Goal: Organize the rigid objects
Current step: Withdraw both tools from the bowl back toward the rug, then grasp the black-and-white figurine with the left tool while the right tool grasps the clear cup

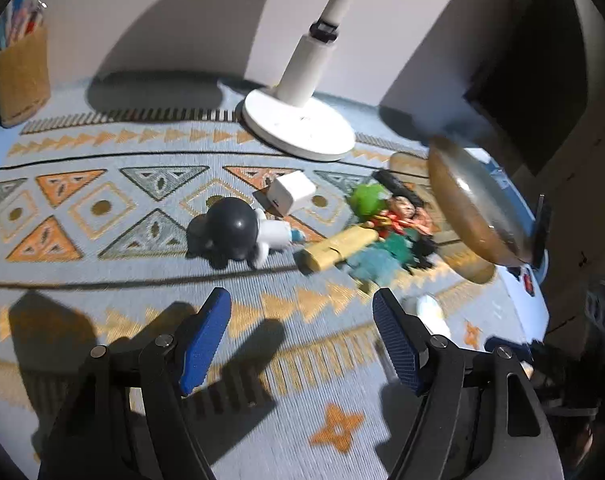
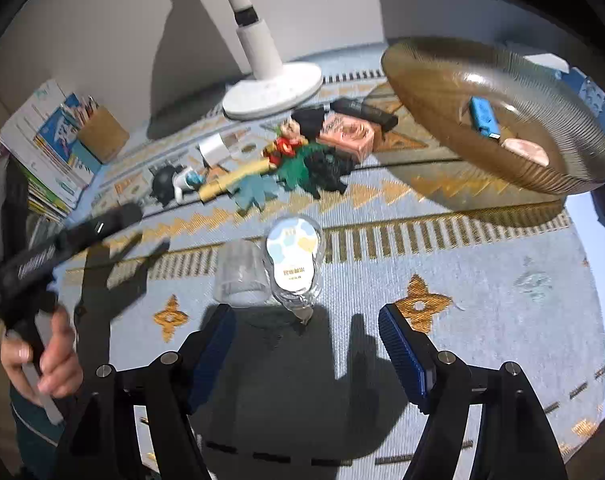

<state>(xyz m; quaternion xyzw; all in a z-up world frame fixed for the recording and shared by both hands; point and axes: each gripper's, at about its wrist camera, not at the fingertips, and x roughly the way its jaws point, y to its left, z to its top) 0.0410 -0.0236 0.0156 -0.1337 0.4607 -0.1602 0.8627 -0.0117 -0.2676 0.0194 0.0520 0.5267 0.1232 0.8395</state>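
At the far left edge of the patterned mat (image 1: 102,280) one pencil cup (image 2: 102,134) is kept out of the working area beside a stack of books (image 2: 46,152). Near the mat's middle, loose things are gathered in one cluster so they can be sorted: one black-and-white figure (image 1: 238,232), one white charger cube (image 1: 292,192), one yellow block (image 1: 342,246), a heap of coloured toys (image 2: 298,160) that cannot be counted, and one pink box (image 2: 348,136). One lamp base (image 1: 298,124) is stood at the far edge. Toward the right edge one ribbed bowl (image 2: 462,92) is set as the collecting place; two things, one of them blue, are already held in it. One clear blister pack (image 2: 292,260) is left lying just ahead of the right gripper (image 2: 306,344). The left gripper (image 1: 302,340) is held wide and empty over bare mat; the right is likewise wide, with nothing between its jaws
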